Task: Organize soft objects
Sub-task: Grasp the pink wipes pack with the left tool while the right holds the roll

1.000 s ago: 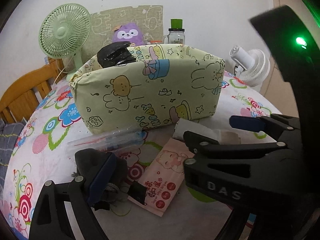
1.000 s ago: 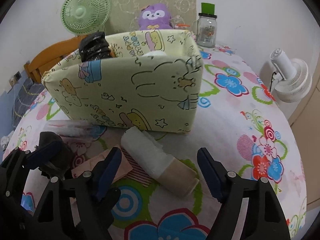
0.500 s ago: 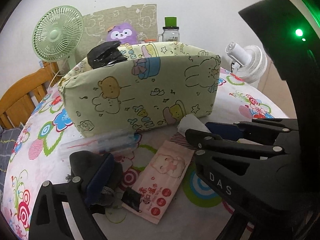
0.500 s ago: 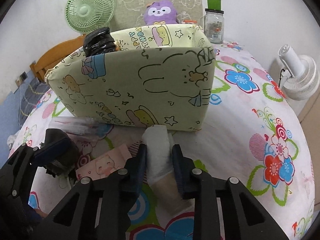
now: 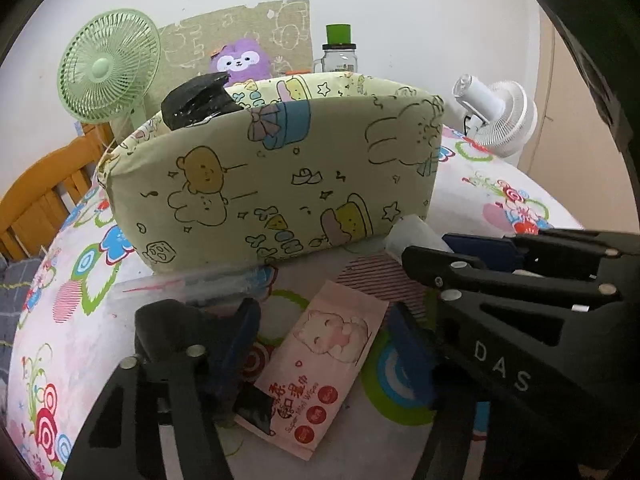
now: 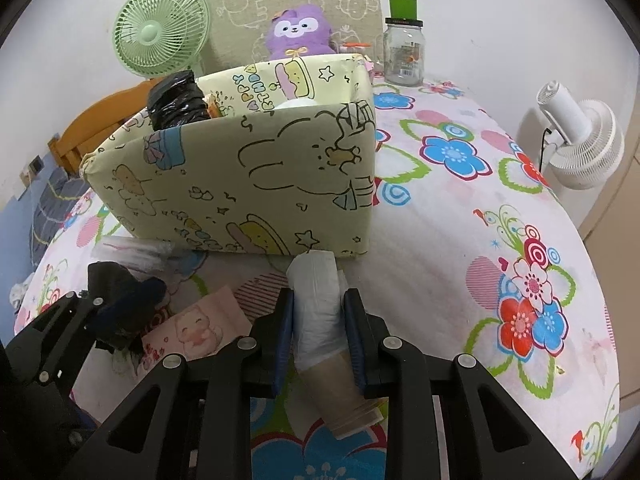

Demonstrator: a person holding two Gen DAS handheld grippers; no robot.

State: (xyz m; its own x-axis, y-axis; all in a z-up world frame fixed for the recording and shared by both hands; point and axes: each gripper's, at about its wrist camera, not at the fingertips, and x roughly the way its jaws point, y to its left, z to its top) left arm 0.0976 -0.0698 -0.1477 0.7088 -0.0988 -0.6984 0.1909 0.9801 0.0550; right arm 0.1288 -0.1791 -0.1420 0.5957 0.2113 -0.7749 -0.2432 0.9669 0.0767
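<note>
A pale green cartoon-print box (image 5: 276, 184) (image 6: 248, 184) stands on the floral tablecloth with a black bag roll (image 5: 196, 100) (image 6: 176, 100) in it. My right gripper (image 6: 320, 332) is shut on a white plastic-wrapped roll (image 6: 320, 312) lying in front of the box; the roll's end shows in the left wrist view (image 5: 412, 232). My left gripper (image 5: 324, 340) is open around a pink wet-wipes pack (image 5: 324, 356) (image 6: 196, 328). A dark soft lump (image 5: 168, 320) (image 6: 116, 280) lies by its left finger. A clear plastic packet (image 5: 192, 284) (image 6: 136, 252) lies against the box.
Behind the box are a green fan (image 5: 108, 72) (image 6: 160, 32), a purple plush (image 5: 240, 60) (image 6: 300, 32) and a glass jar with a green lid (image 5: 338, 56) (image 6: 404, 52). A white fan (image 5: 496, 116) (image 6: 580, 144) stands off the right table edge. A wooden chair (image 5: 40, 196) is at left.
My right gripper closed from wide open onto the white roll and turned it to point at the box. My left gripper moved over the wipes pack, nearer the box.
</note>
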